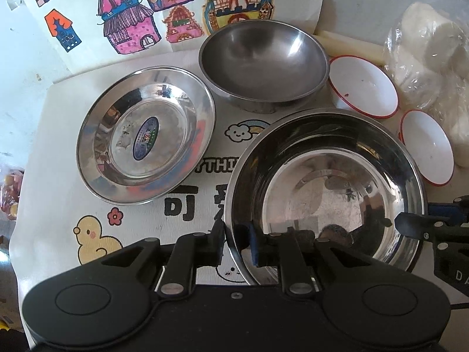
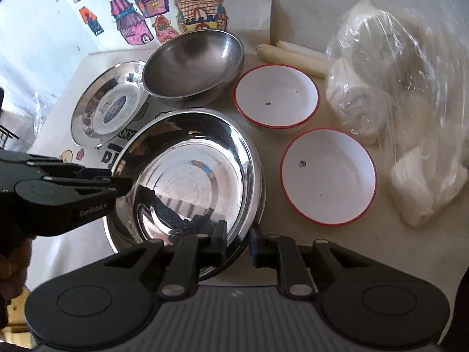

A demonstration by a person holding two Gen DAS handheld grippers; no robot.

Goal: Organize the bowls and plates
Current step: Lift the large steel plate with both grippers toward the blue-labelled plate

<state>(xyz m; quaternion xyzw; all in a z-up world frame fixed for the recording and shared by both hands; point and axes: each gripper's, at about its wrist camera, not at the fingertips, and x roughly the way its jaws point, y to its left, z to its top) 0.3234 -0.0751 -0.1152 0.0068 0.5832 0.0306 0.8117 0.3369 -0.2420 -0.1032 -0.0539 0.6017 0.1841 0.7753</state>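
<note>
Gripping the near rim of a large shiny steel basin (image 1: pixel 325 193) from two sides, both tools work over a cluttered surface (image 2: pixel 293 38). The left tool (image 1: pixel 236 242) straddles the rim at the basin's 7 o'clock, one finger outside and one inside, its jaws narrowed to a small gap around the metal. The right tool (image 2: pixel 238 242) does the same at the basin's 5 o'clock, its jaws likewise nearly closed across the rim. At 10 o'clock from the basin lies a flat steel plate (image 1: pixel 146 135) bearing an oval sticker; at 12 o'clock sits a dull deep steel bowl (image 1: pixel 263 64). Two white red-rimmed bowls stand at 2 and 3 o'clock, the far bowl (image 2: pixel 277 95) and the near bowl (image 2: pixel 328 176), just beside a clear bag of white rolls (image 2: pixel 395 102).
</note>
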